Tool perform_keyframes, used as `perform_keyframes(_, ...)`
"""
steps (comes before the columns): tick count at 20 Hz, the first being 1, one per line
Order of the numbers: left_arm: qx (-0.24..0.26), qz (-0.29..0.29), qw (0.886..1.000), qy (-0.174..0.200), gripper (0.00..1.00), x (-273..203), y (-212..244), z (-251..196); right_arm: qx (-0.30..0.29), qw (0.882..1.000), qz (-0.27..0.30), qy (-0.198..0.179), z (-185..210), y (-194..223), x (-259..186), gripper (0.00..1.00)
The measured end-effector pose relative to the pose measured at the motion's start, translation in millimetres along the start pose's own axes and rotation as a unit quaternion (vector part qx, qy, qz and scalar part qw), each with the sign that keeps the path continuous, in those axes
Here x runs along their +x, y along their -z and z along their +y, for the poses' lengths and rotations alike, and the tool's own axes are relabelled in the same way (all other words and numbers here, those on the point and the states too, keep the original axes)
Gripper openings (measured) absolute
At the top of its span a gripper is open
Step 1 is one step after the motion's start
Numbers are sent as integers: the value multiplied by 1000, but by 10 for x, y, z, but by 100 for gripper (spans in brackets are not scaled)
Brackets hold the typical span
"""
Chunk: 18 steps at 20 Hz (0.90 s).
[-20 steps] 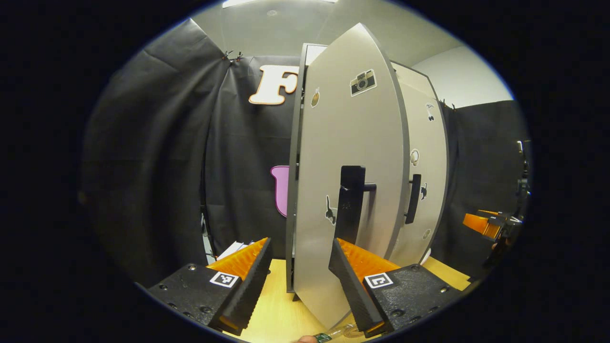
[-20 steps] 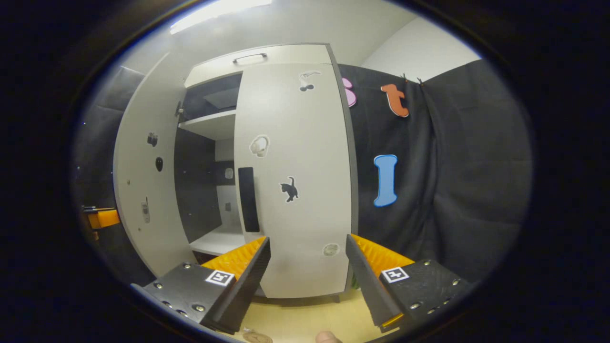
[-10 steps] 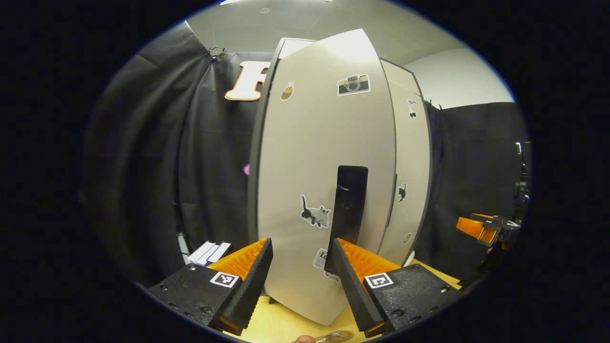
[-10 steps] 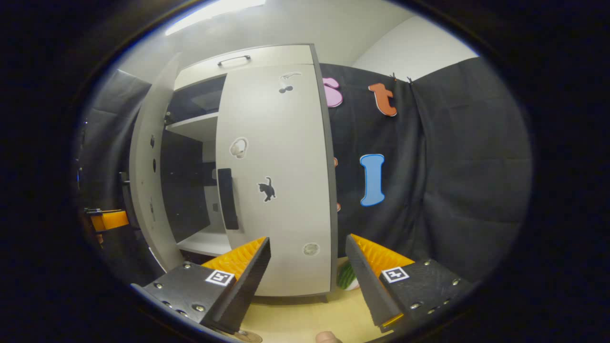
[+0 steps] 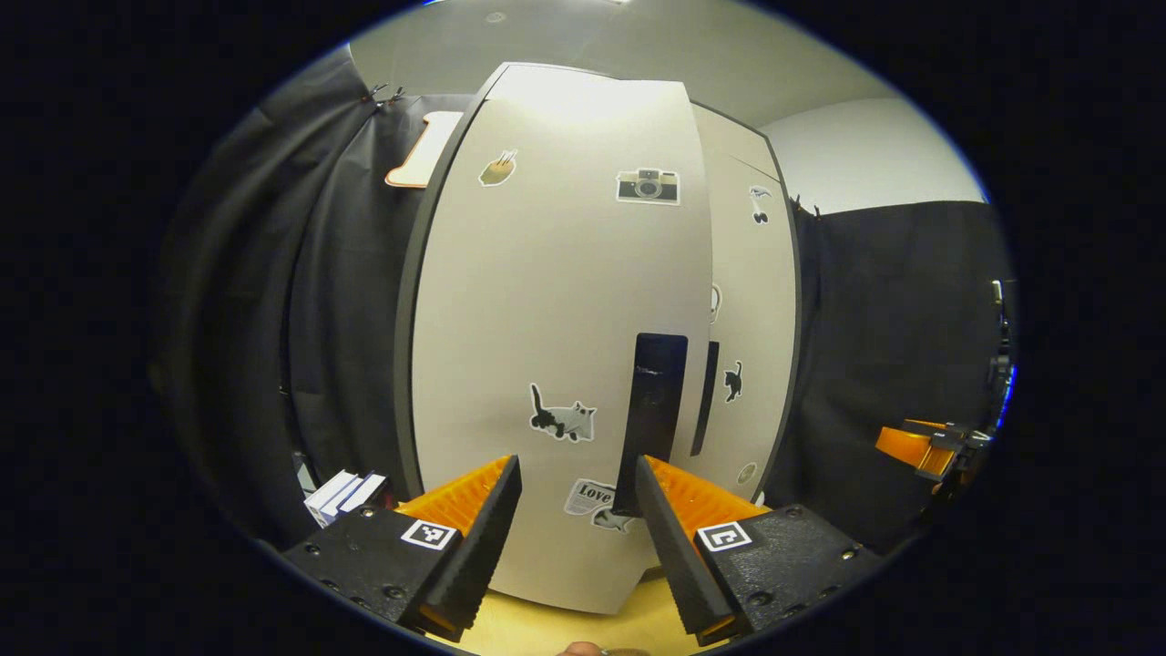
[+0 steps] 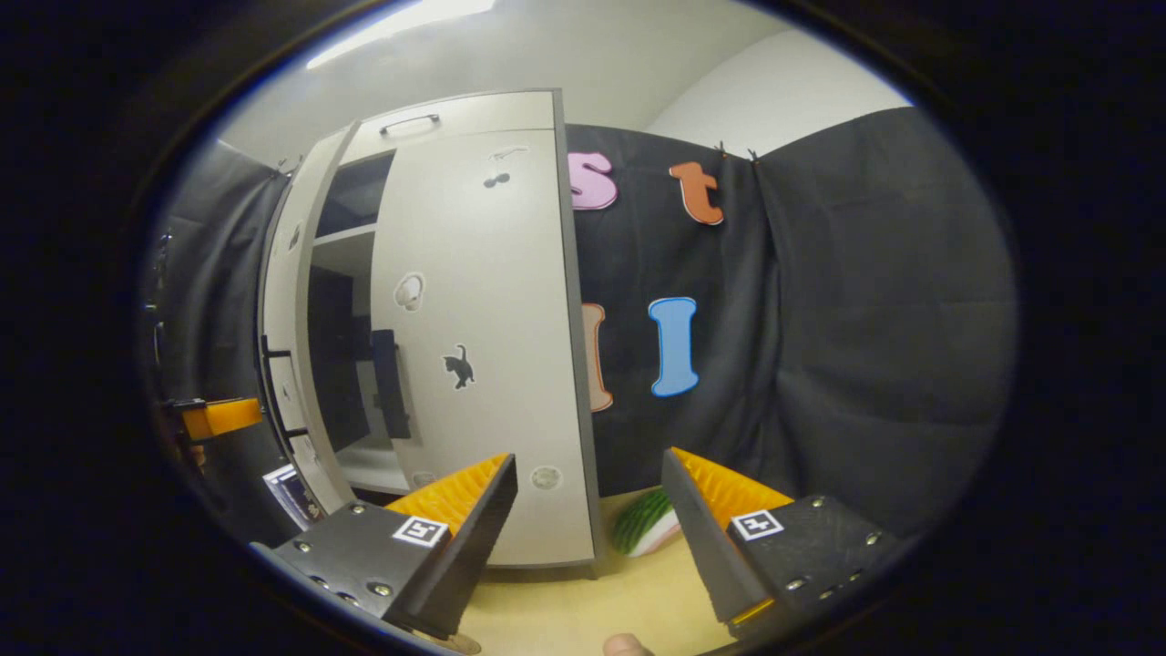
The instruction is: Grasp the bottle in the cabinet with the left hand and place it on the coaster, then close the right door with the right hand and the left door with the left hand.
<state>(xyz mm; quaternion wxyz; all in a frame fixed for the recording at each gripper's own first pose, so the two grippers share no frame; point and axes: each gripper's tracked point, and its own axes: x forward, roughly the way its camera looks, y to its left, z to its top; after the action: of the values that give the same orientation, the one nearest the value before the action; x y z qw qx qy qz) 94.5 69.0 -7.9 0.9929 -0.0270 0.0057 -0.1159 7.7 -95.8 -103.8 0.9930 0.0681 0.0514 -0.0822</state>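
Right up against the left door (image 5: 547,364) sits the left hand-held gripper (image 5: 572,510), jaws spread wide with nothing between them; its right finger (image 5: 674,533) overlaps the foot of the flat black bar handle (image 5: 651,419), contact hard to call; a second ago that door stood edge-on and ajar, now its smooth pale-grey face, with matte cat and camera stickers, is swung nearly flush beside the right door (image 5: 742,346); from the right gripper view a dark gap with a shelf still shows between the doors; right hand-held gripper (image 6: 588,519) hangs open too, holding nothing, and has drifted rightwards off the right door (image 6: 483,346); striped green melon-like thing (image 6: 645,533) on the pale wood surface (image 6: 583,610); can't make out the bottle clearly.
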Motion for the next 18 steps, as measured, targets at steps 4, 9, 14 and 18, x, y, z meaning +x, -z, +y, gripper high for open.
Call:
perform_keyframes(4, 11, -1, 1000, 5, 81, 76, -3, -42, 3, 1000, -4, 3, -20, -27, 3, 98)
perform_keyframes(9, 14, 0, 1000, 7, 81, 299, -8, -74, -3, 1000, -7, 3, -21, -43, 0, 97)
perform_keyframes(14, 21, 1, 1000, 8, 81, 459, 15, -103, 0, 1000, -7, 8, -44, -46, -2, 97)
perform_keyframes(18, 30, 3, 1000, 9, 81, 612, 31, -164, -1, 1000, -11, 12, -72, -72, 7, 97)
